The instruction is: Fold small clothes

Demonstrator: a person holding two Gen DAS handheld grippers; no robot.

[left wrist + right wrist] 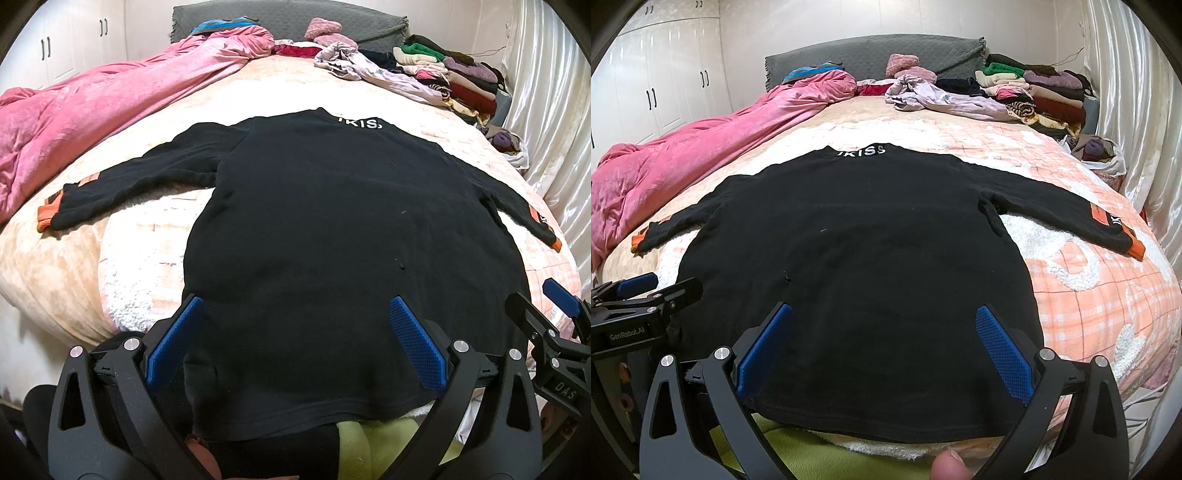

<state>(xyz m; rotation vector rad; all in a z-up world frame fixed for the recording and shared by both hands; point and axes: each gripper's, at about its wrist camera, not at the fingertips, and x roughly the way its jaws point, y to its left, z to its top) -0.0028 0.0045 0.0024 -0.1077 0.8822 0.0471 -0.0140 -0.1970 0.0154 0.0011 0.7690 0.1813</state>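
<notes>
A black long-sleeved shirt (332, 221) with white letters at the collar and orange cuffs lies flat on the bed, back up, both sleeves spread out; it also shows in the right wrist view (857, 251). My left gripper (295, 314) is open, above the shirt's hem at its left half. My right gripper (884, 317) is open, above the hem at its right half. Each gripper shows at the edge of the other's view: the right gripper (546, 314) and the left gripper (646, 291). Neither holds anything.
A pink quilt (92, 107) is bunched along the bed's left side. A loose lilac garment (369, 70) and a stack of folded clothes (454, 74) lie at the head, right. A grey headboard (871, 51), white wardrobe (665, 81) and curtain (1137, 110) surround the bed.
</notes>
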